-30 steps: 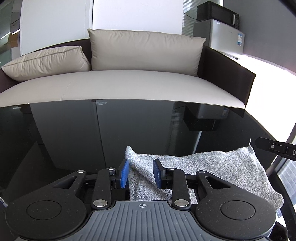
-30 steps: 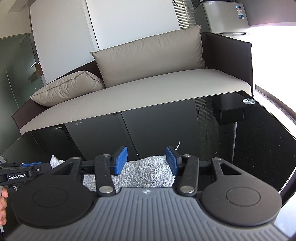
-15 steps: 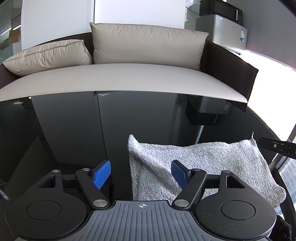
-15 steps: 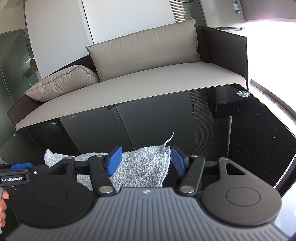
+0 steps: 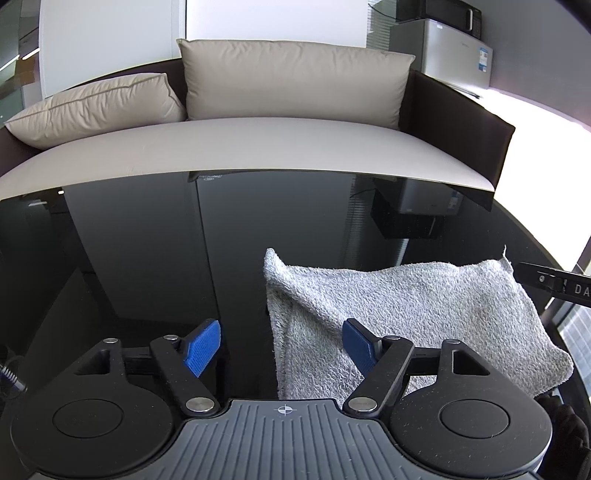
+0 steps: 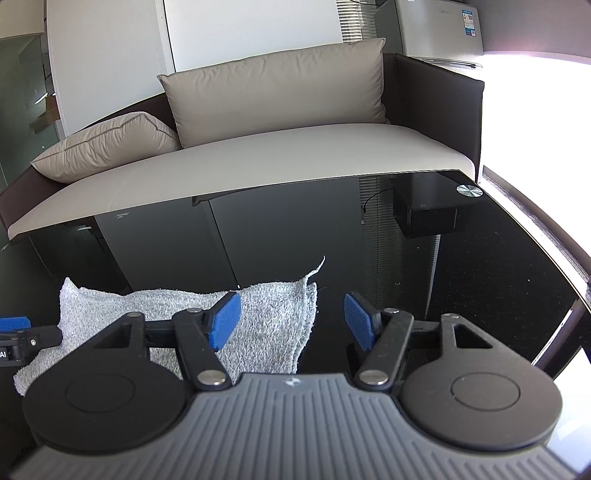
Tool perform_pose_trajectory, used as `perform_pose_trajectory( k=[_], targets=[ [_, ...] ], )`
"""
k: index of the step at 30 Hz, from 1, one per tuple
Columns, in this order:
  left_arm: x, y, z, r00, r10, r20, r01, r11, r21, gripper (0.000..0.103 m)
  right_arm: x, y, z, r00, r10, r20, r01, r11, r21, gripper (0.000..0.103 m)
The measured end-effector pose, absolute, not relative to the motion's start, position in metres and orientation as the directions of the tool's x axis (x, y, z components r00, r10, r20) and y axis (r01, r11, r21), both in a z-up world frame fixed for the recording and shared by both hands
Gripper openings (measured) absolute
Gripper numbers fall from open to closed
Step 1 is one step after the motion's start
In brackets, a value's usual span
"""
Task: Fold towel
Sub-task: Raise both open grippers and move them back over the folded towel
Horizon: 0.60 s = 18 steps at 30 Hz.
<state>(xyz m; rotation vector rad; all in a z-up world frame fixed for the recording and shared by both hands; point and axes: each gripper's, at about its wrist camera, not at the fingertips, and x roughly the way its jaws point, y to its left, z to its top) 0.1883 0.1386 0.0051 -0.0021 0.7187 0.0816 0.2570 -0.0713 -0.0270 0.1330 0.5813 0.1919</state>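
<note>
Both claws stood apart, gripping nothing. The left claw (image 5: 282, 349) hung over the towel's (image 5: 406, 317) left edge; the right claw (image 6: 291, 325) hung over its right edge. The towel lay folded on the black table (image 5: 147, 240), sofa (image 5: 258, 144) beyond.

- Towel (image 5: 413, 314): 1, grey.
- Grippers: 2, left gripper (image 5: 282, 347) and right gripper (image 6: 291, 323).
- Blue pads: 2 per gripper, 4 total.
- Table (image 5: 147, 258): 1, black, glossy.
- Sofa (image 5: 258, 147): 1.
- Cushions: 2, one large cushion (image 5: 291, 83), one small cushion (image 5: 96, 107).
- Fridge (image 5: 458, 62): 1.
- Microwave (image 5: 450, 13): 1.
</note>
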Motion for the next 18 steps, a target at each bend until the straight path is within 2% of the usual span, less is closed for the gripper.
perform_pose_trajectory(
  k=[3, 7, 12, 15, 18],
  targets=[
    [0.189, 0.141, 0.003, 0.744, 0.100, -0.661, -0.094, 0.995, 0.045, 0.068, 0.258, -0.069, -0.029, 0.815, 0.218, -0.537, -0.147, 0.974, 0.172, 0.065],
    [0.191, 0.147, 0.000, 0.733, 0.104, -0.673, -0.112, 0.993, 0.031, 0.057, 0.258, -0.065, -0.029, 0.812, 0.218, -0.541, -0.157, 0.975, 0.156, 0.065],
    [0.192, 0.143, -0.001, 0.729, 0.106, -0.676, -0.090, 0.994, 0.058, 0.052, 0.257, -0.059, -0.030, 0.810, 0.211, -0.548, -0.174, 0.977, 0.121, 0.065],
    [0.190, 0.143, -0.001, 0.726, 0.121, -0.677, -0.109, 0.992, 0.060, 0.046, 0.256, -0.055, -0.031, 0.808, 0.208, -0.551, -0.183, 0.978, 0.100, 0.065],
    [0.187, 0.142, 0.000, 0.723, 0.146, -0.675, -0.130, 0.989, 0.075, 0.045, 0.256, -0.052, -0.032, 0.805, 0.195, -0.560, -0.188, 0.980, 0.071, 0.065]
  ],
)
